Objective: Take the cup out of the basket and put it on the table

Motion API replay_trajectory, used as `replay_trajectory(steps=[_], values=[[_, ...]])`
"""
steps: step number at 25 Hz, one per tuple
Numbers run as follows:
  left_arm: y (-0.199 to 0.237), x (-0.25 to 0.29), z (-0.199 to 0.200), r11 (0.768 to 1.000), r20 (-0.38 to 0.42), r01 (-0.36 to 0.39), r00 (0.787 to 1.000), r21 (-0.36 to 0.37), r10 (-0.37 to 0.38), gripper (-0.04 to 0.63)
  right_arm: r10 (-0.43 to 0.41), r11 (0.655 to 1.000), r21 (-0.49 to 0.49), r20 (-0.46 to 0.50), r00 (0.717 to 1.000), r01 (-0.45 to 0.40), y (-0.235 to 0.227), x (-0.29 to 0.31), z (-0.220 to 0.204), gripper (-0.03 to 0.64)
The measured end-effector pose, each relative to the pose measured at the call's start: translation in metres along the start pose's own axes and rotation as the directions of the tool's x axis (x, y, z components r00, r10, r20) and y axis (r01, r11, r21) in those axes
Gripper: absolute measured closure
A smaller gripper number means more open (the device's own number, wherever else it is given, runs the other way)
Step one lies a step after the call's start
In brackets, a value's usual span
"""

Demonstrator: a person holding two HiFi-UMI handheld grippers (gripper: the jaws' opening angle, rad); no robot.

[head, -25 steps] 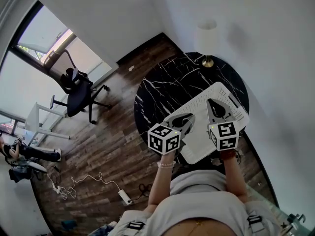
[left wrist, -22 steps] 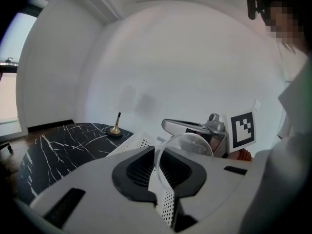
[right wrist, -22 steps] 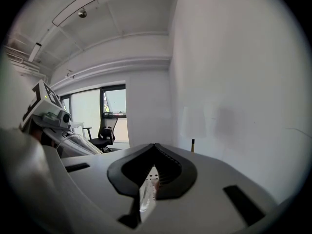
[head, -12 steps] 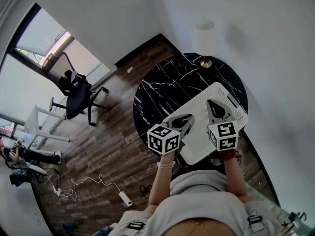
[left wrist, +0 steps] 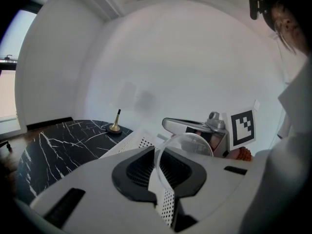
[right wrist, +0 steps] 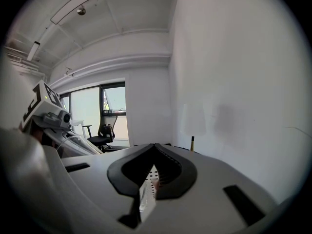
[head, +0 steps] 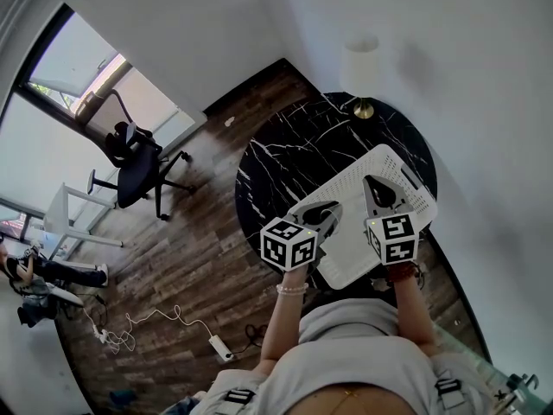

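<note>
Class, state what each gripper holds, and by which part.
Left gripper pinches the clear cup by its wall; right gripper clamps the white basket by its perforated edge.

1. The left forearm [head: 283, 322] and right forearm [head: 413, 309] reach forward from the torso, side by side and near each other.
2. The left gripper [head: 332, 207] [left wrist: 157, 152] points forward and slightly down. Its jaws are nearly together, pinching the wall of a clear cup [left wrist: 191, 137].
3. The right gripper [head: 374, 181] [right wrist: 154, 150] points much the same way, tilted slightly down. Its jaws are closed on the edge of the basket [right wrist: 146, 200].
</note>
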State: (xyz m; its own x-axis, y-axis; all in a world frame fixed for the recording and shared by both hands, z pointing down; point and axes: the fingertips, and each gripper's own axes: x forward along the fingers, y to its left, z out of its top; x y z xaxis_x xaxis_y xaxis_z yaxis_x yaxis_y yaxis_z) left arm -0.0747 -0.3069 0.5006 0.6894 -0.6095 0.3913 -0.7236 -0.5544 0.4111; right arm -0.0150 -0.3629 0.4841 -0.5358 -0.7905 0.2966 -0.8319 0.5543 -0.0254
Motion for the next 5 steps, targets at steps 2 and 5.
replay_trajectory(steps=[2, 5], values=[[0.0005, 0.0001, -0.0012, 1.0, -0.005, -0.001, 1.0, 0.004, 0.001, 0.557, 0.001, 1.0, -0.003, 0.0, 1.0, -0.001, 0.0006, 0.0005, -0.0003, 0.607], [0.002, -0.0016, -0.0016, 1.0, -0.011, -0.002, 1.0, 0.007, 0.002, 0.557, 0.002, 1.0, -0.005, 0.0, 1.0, -0.002, 0.0024, 0.0018, 0.0018, 0.607]])
